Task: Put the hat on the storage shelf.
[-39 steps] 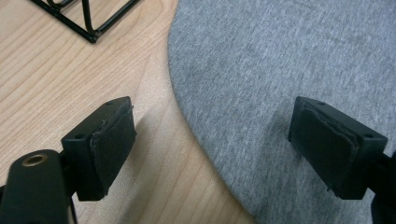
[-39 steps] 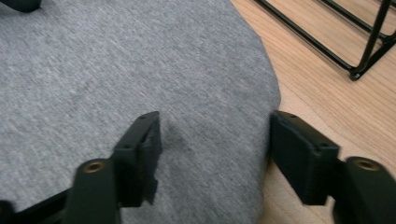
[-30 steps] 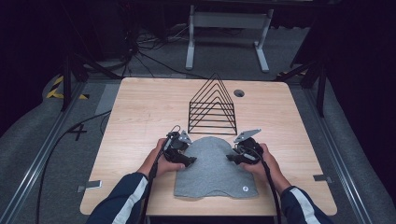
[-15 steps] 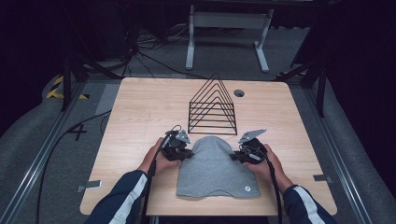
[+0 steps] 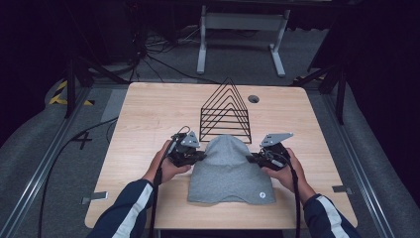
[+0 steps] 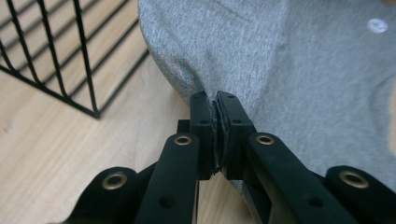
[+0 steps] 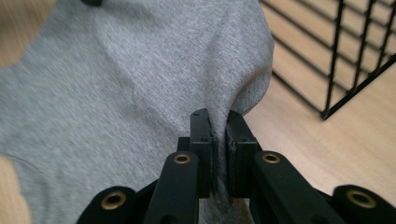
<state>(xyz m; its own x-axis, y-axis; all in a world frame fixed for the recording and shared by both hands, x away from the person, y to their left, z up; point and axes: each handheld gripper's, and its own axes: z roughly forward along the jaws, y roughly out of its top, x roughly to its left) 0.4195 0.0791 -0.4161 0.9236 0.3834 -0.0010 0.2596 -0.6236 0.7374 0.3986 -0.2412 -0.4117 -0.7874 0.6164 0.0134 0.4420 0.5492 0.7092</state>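
Both jaws have just closed on the grey beanie [image 5: 227,168], left hand-held gripper [image 5: 197,156] pinching its left edge, right hand-held gripper [image 5: 252,158] its right, lifting its crown off the desk [image 5: 148,114] toward the wire rack [image 5: 225,111] just beyond.

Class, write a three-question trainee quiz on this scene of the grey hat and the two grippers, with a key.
1. True or false: the left gripper is shut on the grey hat.
2. What stands behind the hat? A) wire rack B) bowl C) book
3. What does the right gripper pinch?

Key: 1 true. 2 A, the wire rack on the table. 3 the hat's edge.
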